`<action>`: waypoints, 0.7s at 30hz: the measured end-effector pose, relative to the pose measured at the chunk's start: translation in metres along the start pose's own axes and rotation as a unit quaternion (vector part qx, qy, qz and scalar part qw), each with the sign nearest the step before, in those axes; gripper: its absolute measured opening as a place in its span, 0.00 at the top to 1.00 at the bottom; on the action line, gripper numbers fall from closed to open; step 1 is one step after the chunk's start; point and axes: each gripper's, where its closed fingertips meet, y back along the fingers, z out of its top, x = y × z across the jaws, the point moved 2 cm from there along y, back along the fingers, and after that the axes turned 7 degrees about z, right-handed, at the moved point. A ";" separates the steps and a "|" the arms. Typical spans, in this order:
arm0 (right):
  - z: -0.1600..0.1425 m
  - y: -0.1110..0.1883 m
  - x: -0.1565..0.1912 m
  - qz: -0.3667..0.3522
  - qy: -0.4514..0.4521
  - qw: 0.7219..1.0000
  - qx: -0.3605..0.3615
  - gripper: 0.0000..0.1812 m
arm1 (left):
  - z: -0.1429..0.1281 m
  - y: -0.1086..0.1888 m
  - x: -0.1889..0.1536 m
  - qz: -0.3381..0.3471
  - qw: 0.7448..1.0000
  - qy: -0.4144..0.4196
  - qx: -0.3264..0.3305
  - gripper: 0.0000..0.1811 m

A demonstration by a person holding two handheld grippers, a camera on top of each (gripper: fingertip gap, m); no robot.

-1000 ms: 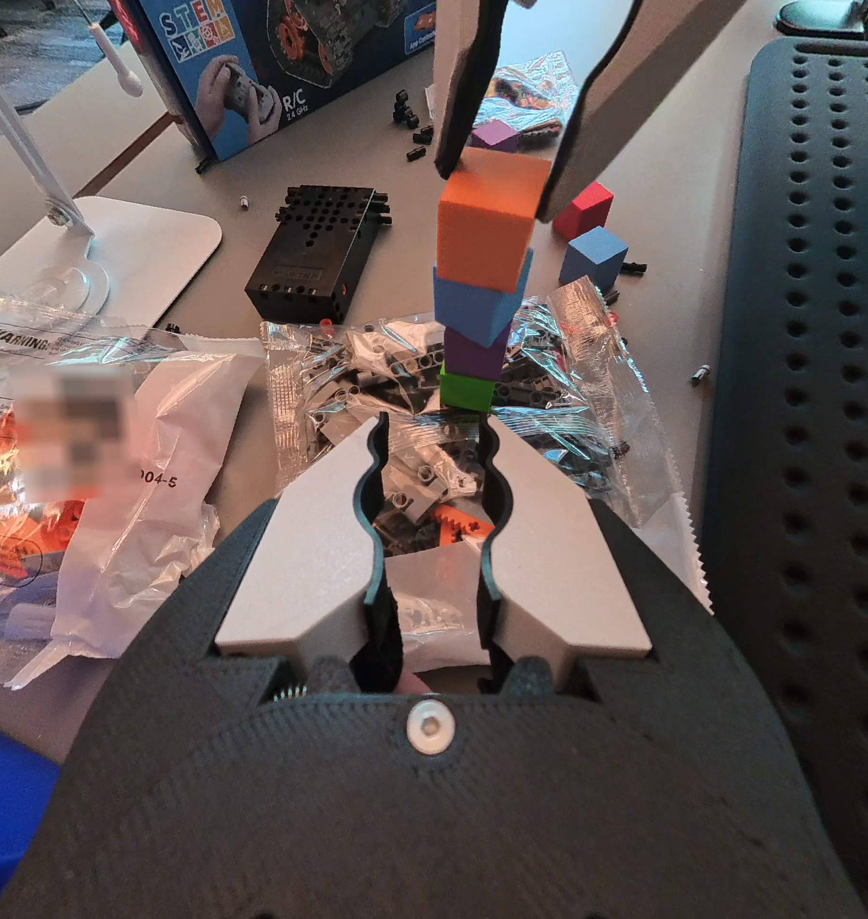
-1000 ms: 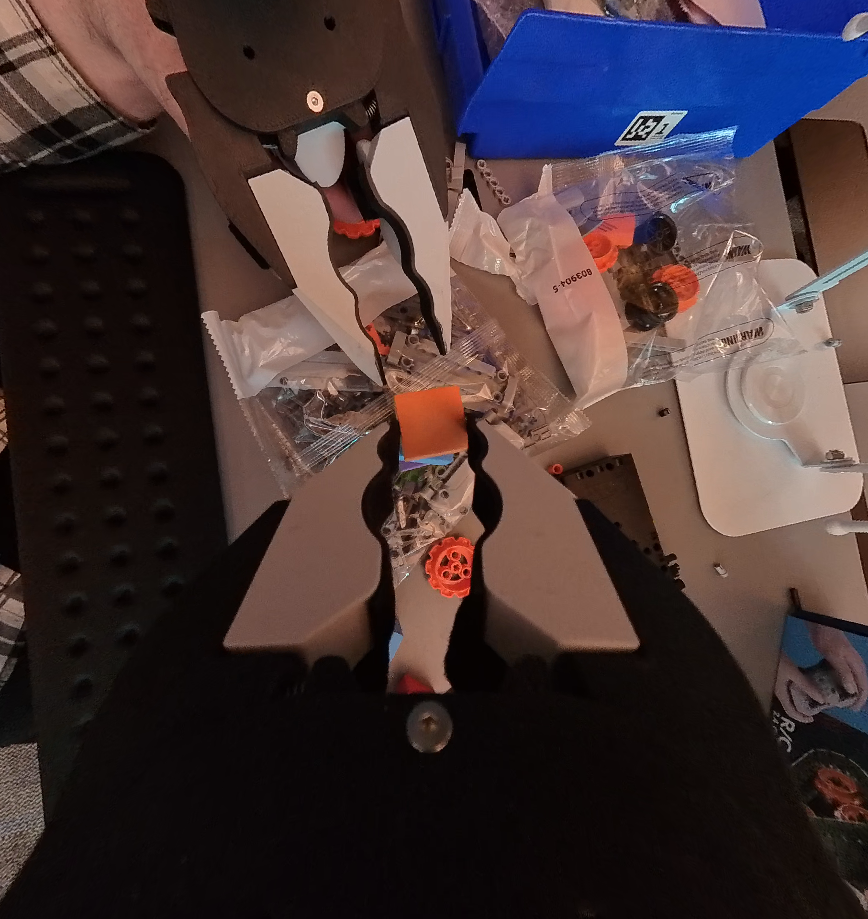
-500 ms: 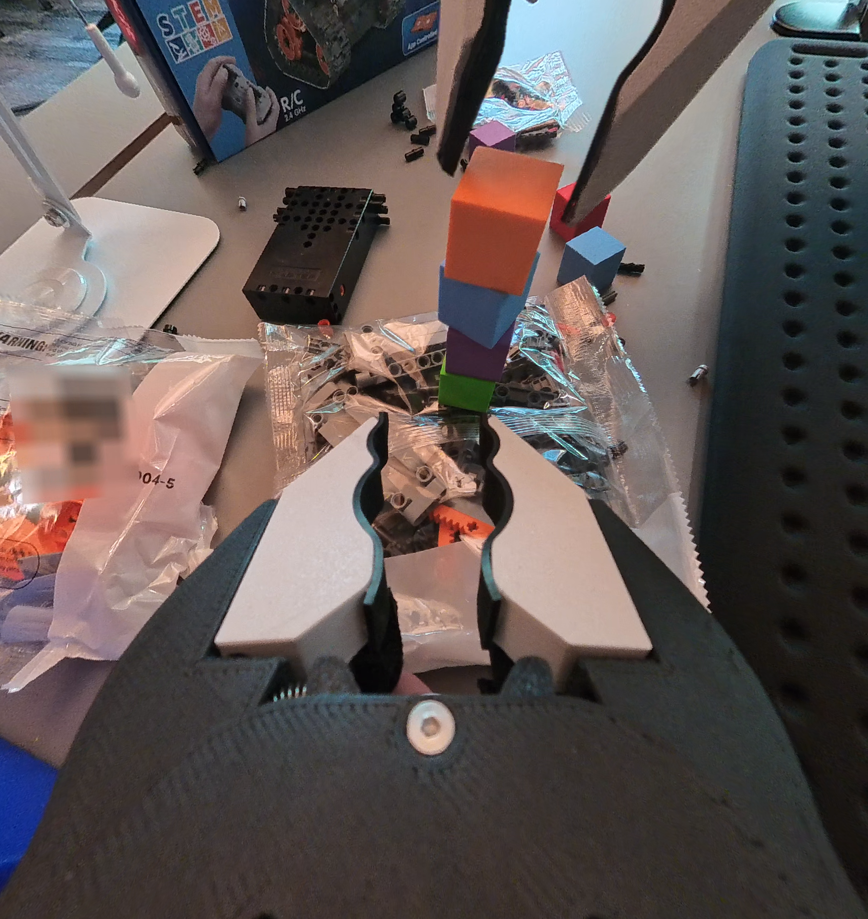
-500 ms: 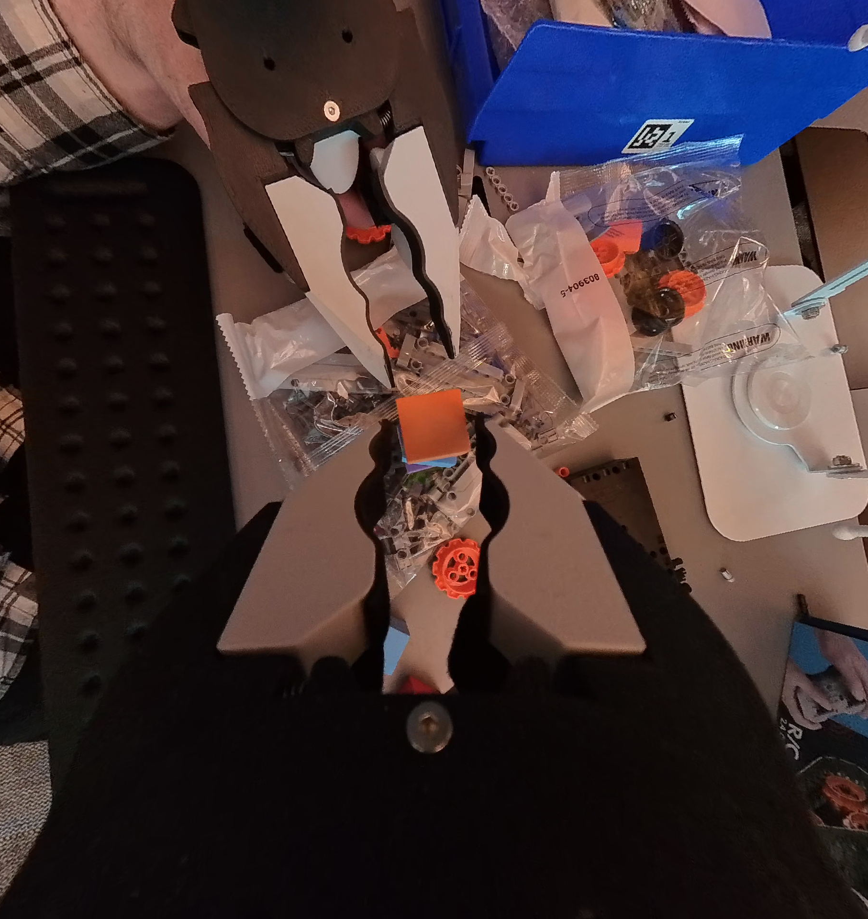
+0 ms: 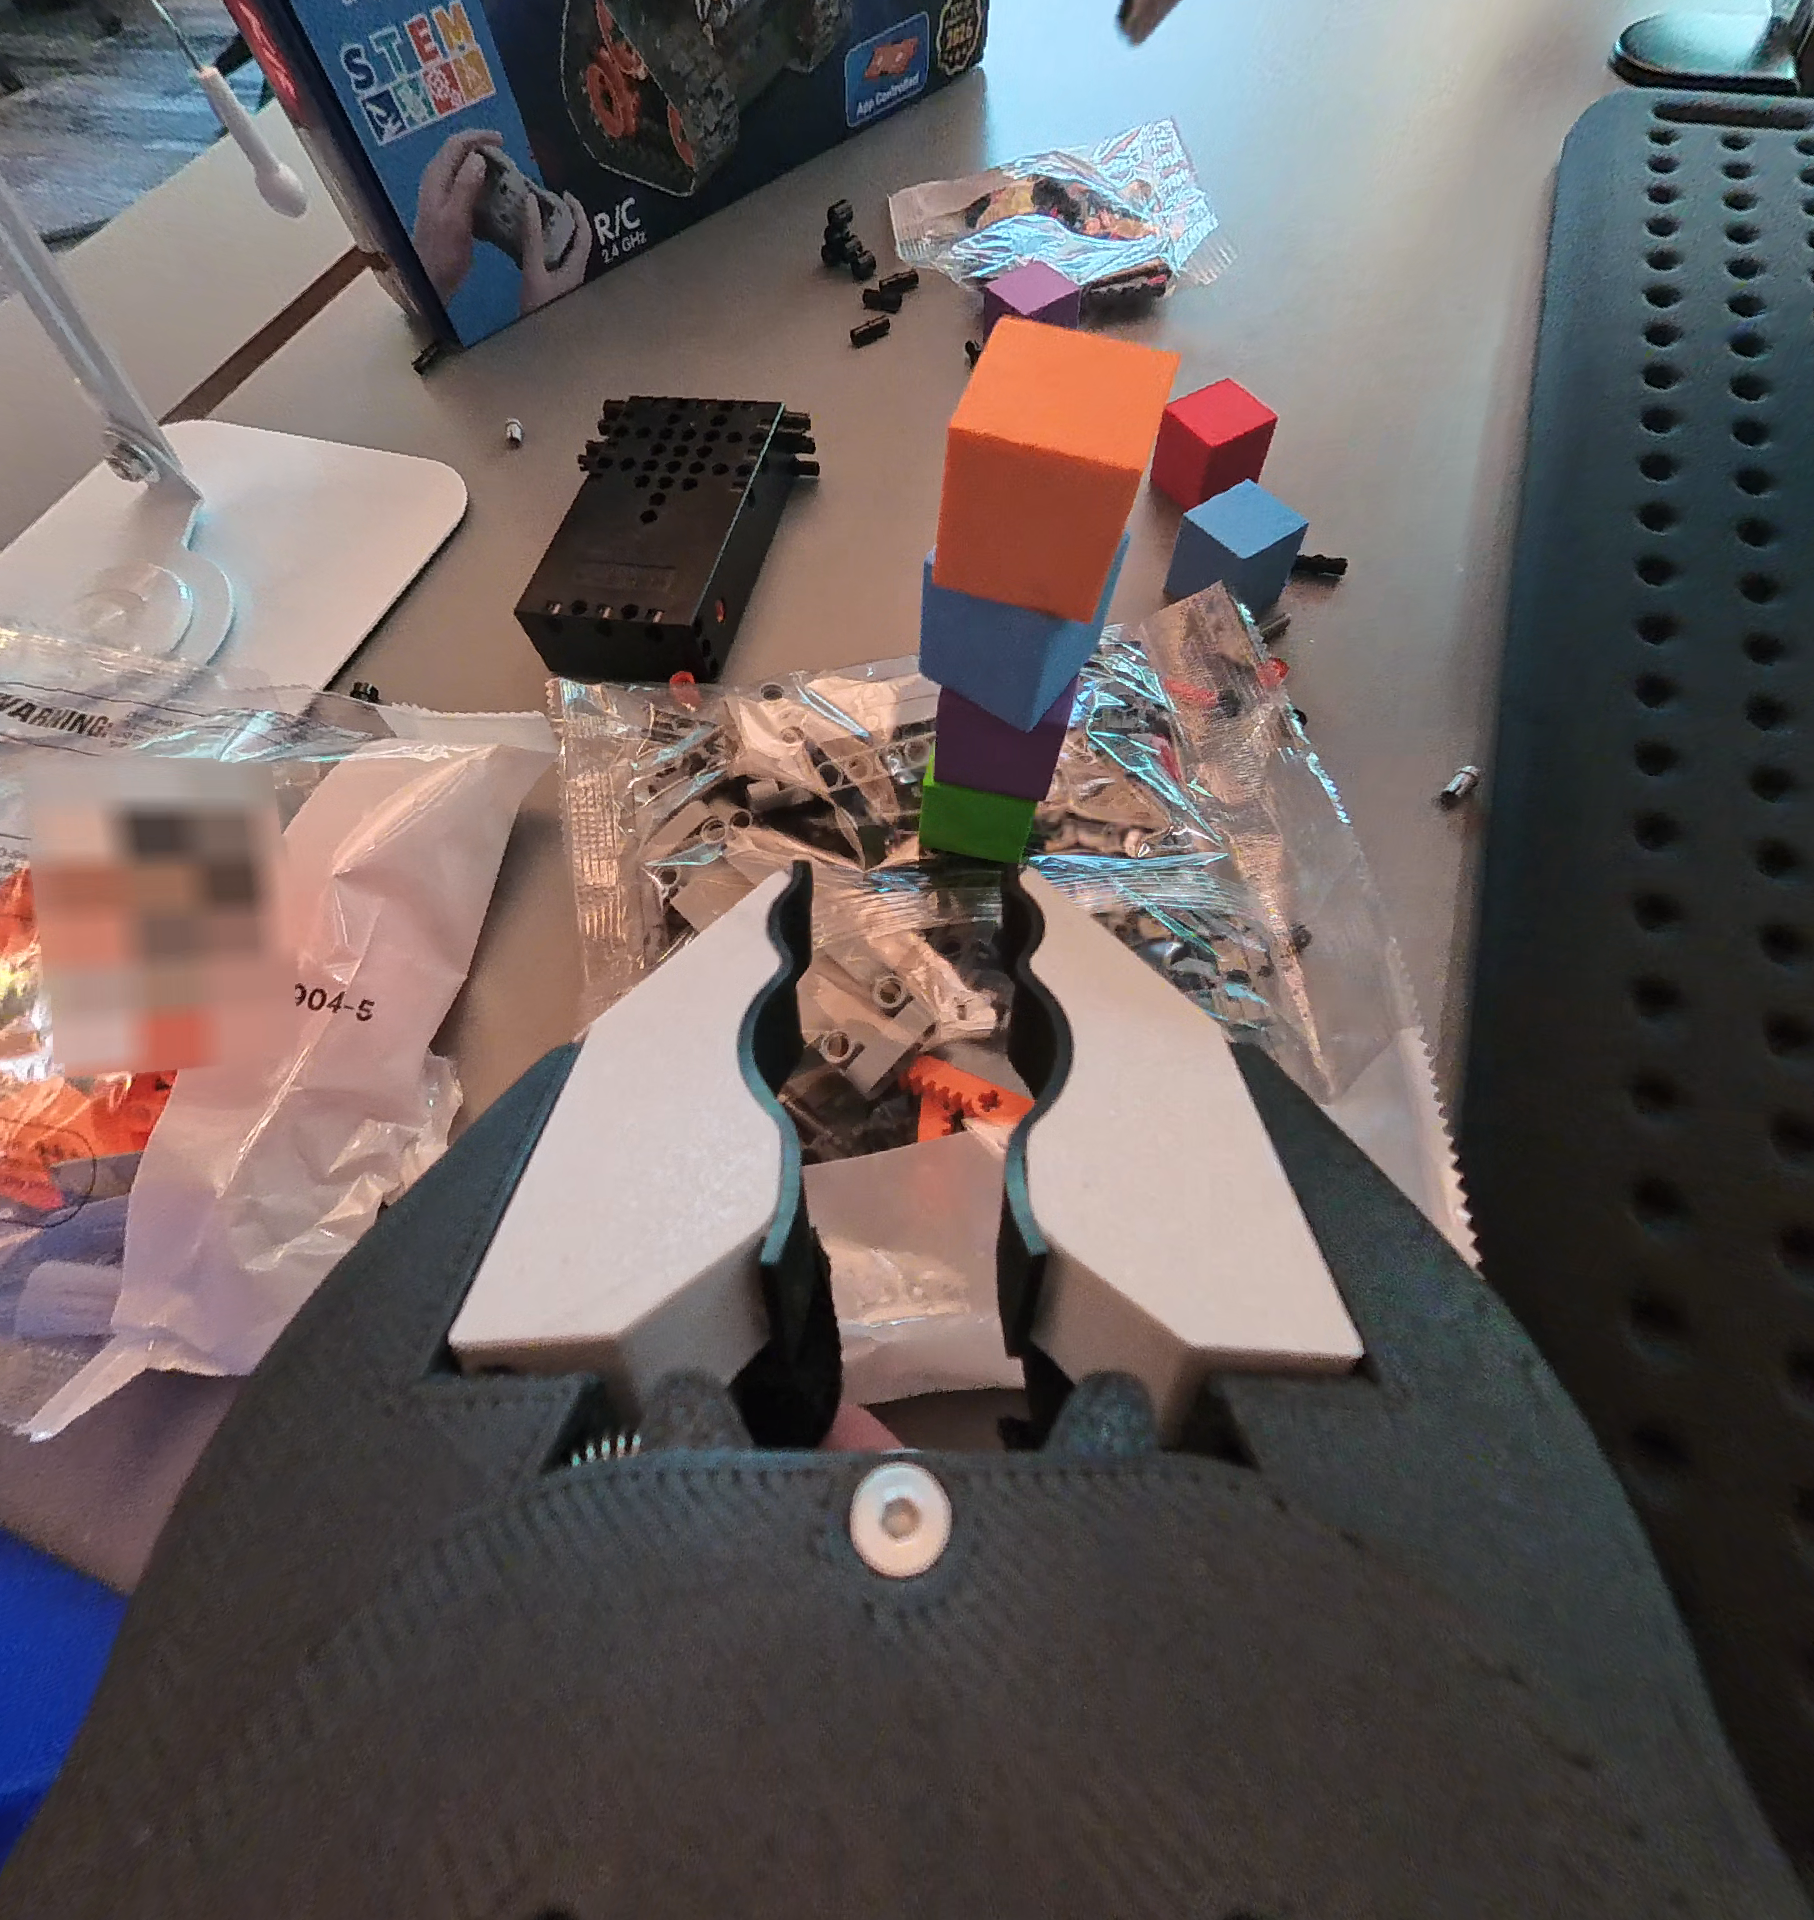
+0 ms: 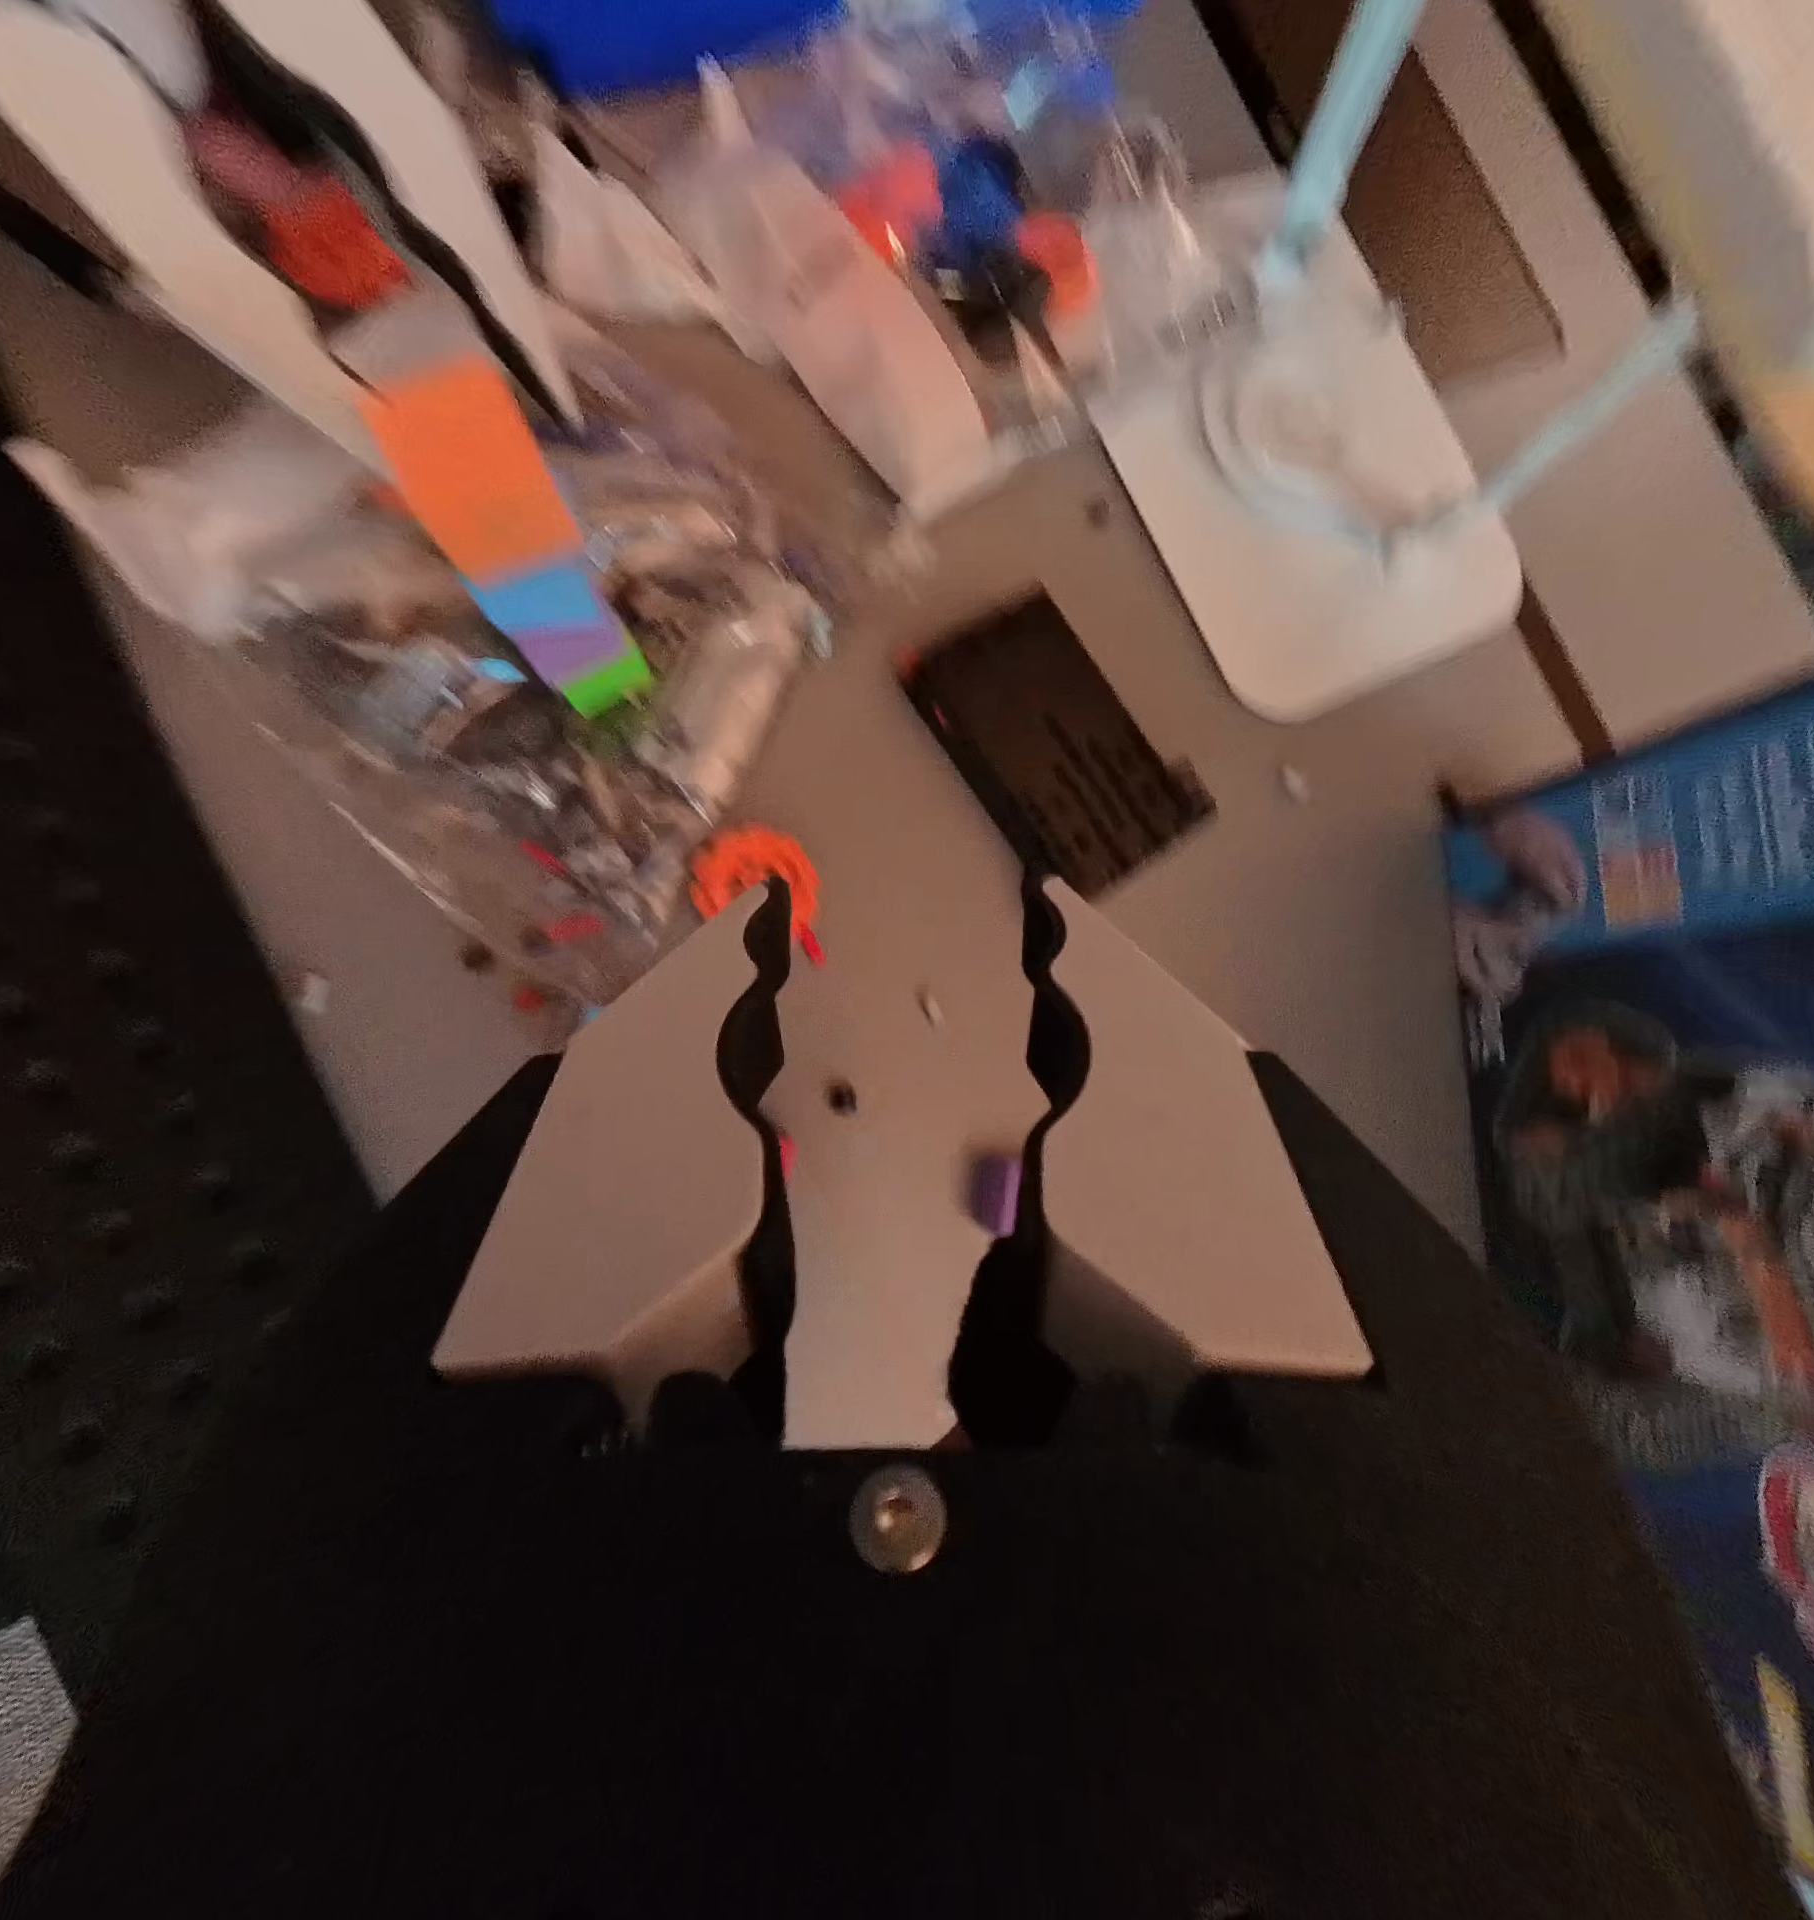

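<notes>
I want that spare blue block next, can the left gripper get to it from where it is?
Probably not straight ahead: the left gripper is open and empty, but the cube tower stands between it and the loose blue cube. Swinging right around the tower looks clear.

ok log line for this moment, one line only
left gripper: open, empty, before green cube | stack: orange cube topmost, on parts bag | right gripper: open, empty, apart from stack

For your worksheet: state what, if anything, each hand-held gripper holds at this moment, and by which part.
Nothing is held. The left hand-held gripper is open just short of the green block at the stack's base. The right hand-held gripper is open over bare table.
</notes>
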 end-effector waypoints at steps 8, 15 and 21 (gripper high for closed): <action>-0.122 -0.019 -0.040 -0.036 -0.101 0.988 0.107 0.75 | 0.002 -0.002 -0.002 -0.006 1.000 0.001 -0.006 0.81; -0.138 -0.034 -0.043 -0.019 -0.121 0.988 0.096 0.87 | -0.001 -0.004 -0.001 -0.007 1.000 0.003 -0.002 0.81; -0.095 -0.017 -0.029 0.001 -0.094 0.995 0.028 0.87 | -0.003 -0.003 0.001 -0.005 1.000 0.004 0.001 0.81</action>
